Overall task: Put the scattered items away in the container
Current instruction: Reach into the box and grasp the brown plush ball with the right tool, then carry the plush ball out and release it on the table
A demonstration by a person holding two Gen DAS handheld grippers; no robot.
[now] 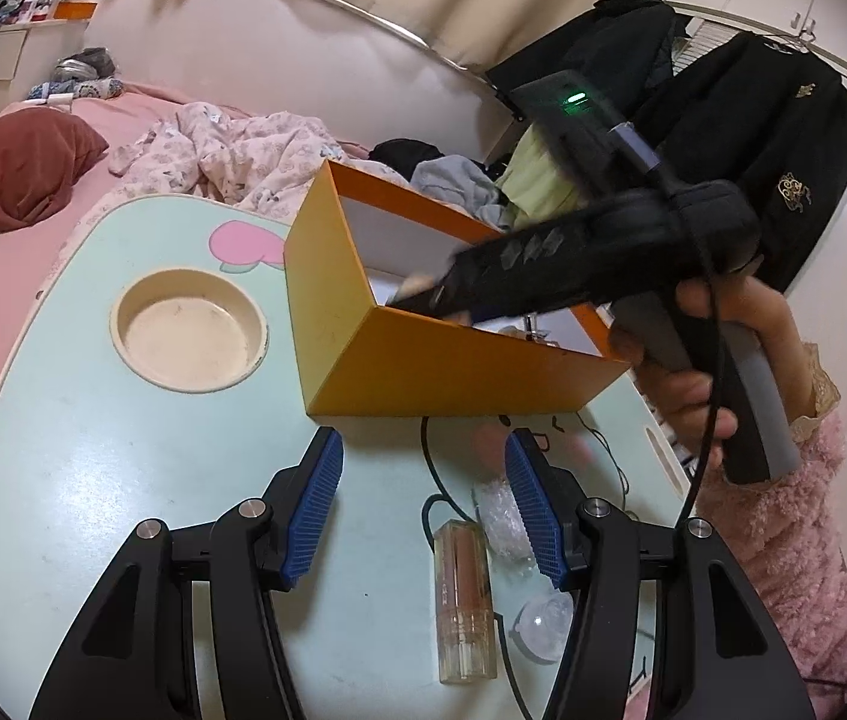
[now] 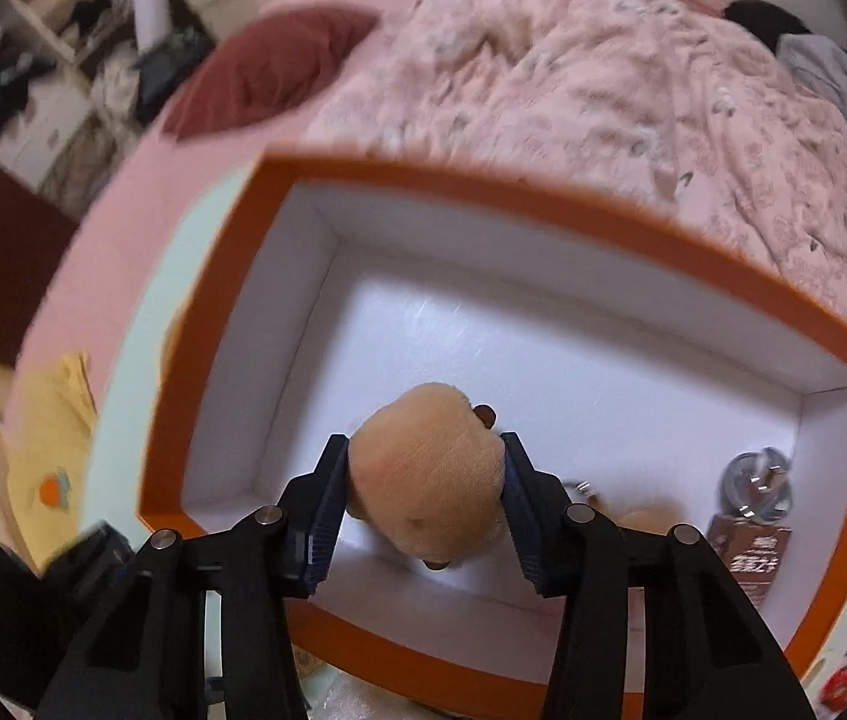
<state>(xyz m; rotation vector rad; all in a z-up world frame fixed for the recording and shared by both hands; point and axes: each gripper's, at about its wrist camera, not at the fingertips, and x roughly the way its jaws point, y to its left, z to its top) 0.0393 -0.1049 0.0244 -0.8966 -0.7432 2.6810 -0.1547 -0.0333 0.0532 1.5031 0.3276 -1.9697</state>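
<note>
An orange box (image 1: 411, 360) with a white inside stands on the pale green table (image 1: 123, 468); the right wrist view looks down into it (image 2: 543, 192). My right gripper (image 2: 423, 498) is shut on a tan plush toy (image 2: 423, 468) and holds it above the box floor. In the left wrist view the right gripper's body (image 1: 573, 258) reaches over the box. My left gripper (image 1: 423, 510) is open and empty over the table, in front of the box. A clear tube with a brown core (image 1: 464, 594), a crumpled plastic wrap (image 1: 498, 510) and a clear round piece (image 1: 543, 624) lie between its fingers.
A small brown packet (image 2: 750, 558) and a shiny metal item (image 2: 753, 480) lie in the box's right corner. A round cup recess (image 1: 189, 330) is sunk in the table at left. A black cable (image 1: 429, 468) crosses the table. A pink bed (image 1: 15, 300) with a quilt lies behind.
</note>
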